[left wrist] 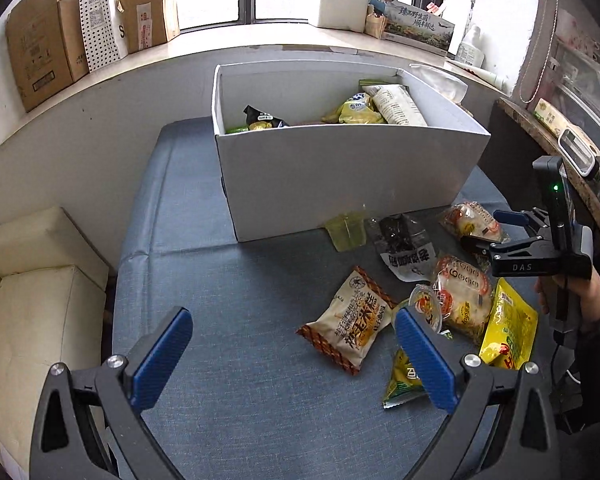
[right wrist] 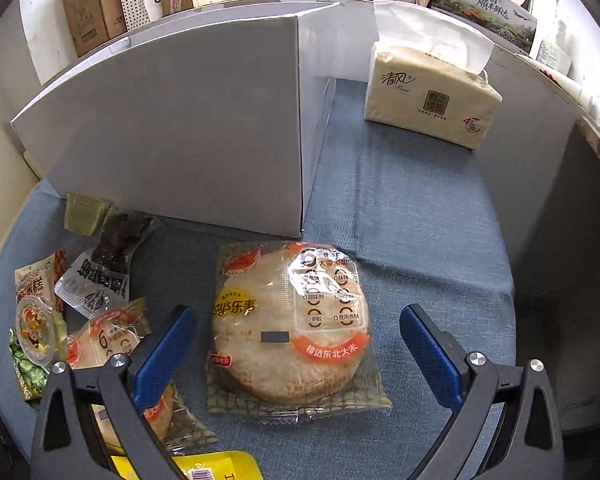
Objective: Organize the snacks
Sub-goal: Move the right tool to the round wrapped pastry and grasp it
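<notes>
Right claw [right wrist: 298, 344]: jaws wide, nothing held, poised over the rice cake pack [right wrist: 290, 330], which lay flat on the blue bench [right wrist: 412, 240] just in front of the white box [right wrist: 180, 120].
Left claw [left wrist: 294, 350]: jaws wide too, empty, above bare bench cloth left of the snack pile.
White box: stood open-topped at the far middle of the bench; several packs already inside, including a yellow bag [left wrist: 356, 110] and a black pouch [left wrist: 262, 118].
Loose snacks: corn cake pack [left wrist: 350, 322] nearest the left claw; second rice cake pack [left wrist: 462, 298], yellow pouch [left wrist: 508, 326], jelly cup [left wrist: 426, 306] and a green wrapper [left wrist: 400, 380] bunched together right of it.
By the box wall: dark jerky pack [left wrist: 406, 246] and a pale green cup [left wrist: 346, 230], the cup touching the box.
Tissue pack [right wrist: 432, 96]: behind the box's right side, well apart from the snacks.
</notes>
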Demonstrator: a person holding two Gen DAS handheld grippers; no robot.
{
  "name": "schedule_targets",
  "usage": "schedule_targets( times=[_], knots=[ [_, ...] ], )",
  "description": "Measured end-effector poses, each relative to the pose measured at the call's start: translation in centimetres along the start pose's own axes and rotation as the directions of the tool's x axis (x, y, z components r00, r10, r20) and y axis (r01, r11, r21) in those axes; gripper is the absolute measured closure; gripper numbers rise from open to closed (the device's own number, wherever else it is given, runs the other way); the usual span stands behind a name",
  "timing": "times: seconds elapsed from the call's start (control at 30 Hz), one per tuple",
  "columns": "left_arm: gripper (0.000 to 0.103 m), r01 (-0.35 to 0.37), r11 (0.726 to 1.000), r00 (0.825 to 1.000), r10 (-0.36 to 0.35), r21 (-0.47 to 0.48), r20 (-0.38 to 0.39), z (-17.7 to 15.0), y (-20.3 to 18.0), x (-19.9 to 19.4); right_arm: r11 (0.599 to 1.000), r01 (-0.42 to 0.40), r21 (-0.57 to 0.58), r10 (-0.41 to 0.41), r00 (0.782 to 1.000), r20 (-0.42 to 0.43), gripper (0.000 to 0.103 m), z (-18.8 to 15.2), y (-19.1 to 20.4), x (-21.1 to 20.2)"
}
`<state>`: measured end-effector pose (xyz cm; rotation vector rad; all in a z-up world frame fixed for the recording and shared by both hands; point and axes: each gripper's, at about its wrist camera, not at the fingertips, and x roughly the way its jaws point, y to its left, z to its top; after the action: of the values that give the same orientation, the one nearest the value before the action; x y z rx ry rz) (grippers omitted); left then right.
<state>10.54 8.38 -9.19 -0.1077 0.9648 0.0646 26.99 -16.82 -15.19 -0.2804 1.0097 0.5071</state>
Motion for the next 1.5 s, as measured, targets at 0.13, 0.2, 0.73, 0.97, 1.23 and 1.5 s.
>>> schedule_targets(
  times=[0.13,0.2,0.73,0.97,1.23,1.5],
  knots=[
    [0.0,0.0,1.0,1.0,0.0,0.0,-0.013,-0.3,0.3,0.6,1.0,-0.007,-0.028,0.006,0.999,-0.037,0.0,0.0,0.2,0.8],
    [0.0,-0.003,1.0,1.0,0.003,0.005,-0.017,-0.3,0.2,0.8,0.999,-0.009,-0.034,0.008,0.999,-0.034,0.0,0.0,0.3,0.9],
    [0.0,0.038,0.971,0.994,-0.012,0.236,-0.112,0.5,-1.0,4.4,0.997,-0.081,0.022,0.08,0.996,0.046,0.024,0.0,-0.4,-1.9],
    [0.0,0.082,0.926,0.985,-0.02,0.367,-0.17,0.7,-2.7,6.7,0.991,-0.126,0.052,0.119,0.986,0.116,0.024,-1.1,-0.5,-6.4],
    [0.0,0.145,0.889,0.974,-0.052,0.434,-0.219,0.8,-4.5,9.0,0.988,-0.139,0.06,0.13,0.983,0.13,0.024,-2.3,-0.1,-8.7],
    [0.028,0.171,0.863,0.974,-0.074,0.475,-0.215,0.2,-5.2,9.1,0.986,-0.156,0.056,0.149,0.983,0.11,0.024,-3.2,0.7,-8.4]
  ],
)
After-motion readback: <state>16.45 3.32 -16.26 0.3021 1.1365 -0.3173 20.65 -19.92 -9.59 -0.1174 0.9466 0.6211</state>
